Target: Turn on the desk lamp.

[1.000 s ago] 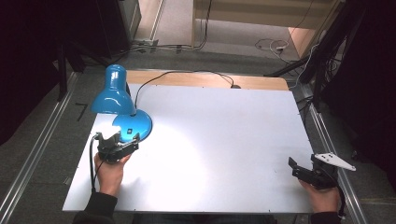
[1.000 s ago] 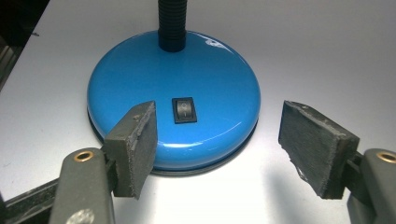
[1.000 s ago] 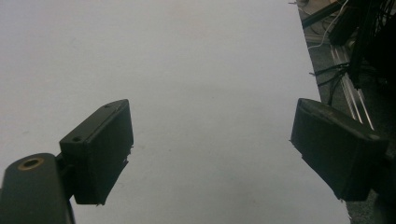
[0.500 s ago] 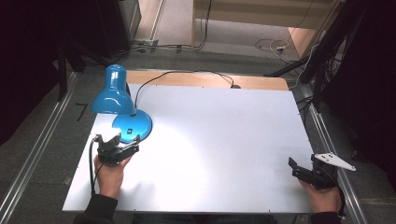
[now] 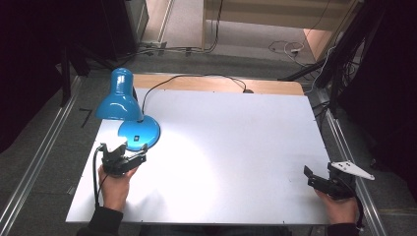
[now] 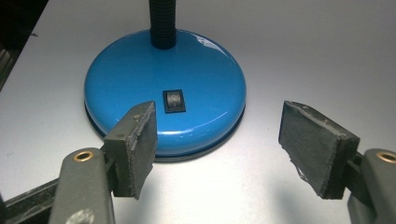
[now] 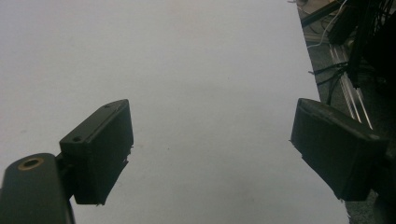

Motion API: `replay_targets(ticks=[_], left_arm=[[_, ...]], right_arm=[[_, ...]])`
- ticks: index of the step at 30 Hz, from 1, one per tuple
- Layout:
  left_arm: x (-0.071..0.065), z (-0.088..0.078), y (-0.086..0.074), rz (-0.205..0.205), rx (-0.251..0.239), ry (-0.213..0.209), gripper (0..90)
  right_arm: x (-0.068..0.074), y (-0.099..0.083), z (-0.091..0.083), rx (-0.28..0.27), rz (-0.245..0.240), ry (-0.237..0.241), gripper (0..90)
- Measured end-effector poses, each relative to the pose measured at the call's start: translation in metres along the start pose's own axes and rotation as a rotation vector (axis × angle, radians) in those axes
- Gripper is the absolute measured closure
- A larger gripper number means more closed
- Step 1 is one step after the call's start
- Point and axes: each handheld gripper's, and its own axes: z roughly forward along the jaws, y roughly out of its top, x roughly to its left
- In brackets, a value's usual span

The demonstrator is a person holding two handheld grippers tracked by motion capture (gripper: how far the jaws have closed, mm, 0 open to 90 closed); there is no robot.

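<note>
My left gripper (image 5: 132,151) sits just in front of the one blue desk lamp (image 5: 129,110), which stands at the table's (image 5: 236,147) far-left part. The left gripper view gives what the high view cannot: a single black rocker switch (image 6: 173,101) on the round base (image 6: 163,88), and my jaws standing wide apart with nothing between them, just short of the base. The high view alone shows the shade (image 5: 118,96), tipped down toward me, the neck rising behind it, and one black cord (image 5: 196,78) running off rightward. My right gripper (image 7: 210,154), near the table's right edge, gapes empty over bare white.
</note>
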Motion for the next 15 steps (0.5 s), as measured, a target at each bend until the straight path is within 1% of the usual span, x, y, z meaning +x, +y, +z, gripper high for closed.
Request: replay_targets(ticks=[15], left_arm=[[-0.0036, -0.0091, -0.0039, 0.007, -0.001, -0.011, 29.1]], right_arm=[[0.0001, -0.0001, -0.0001, 0.002, 0.002, -0.001, 11.5]])
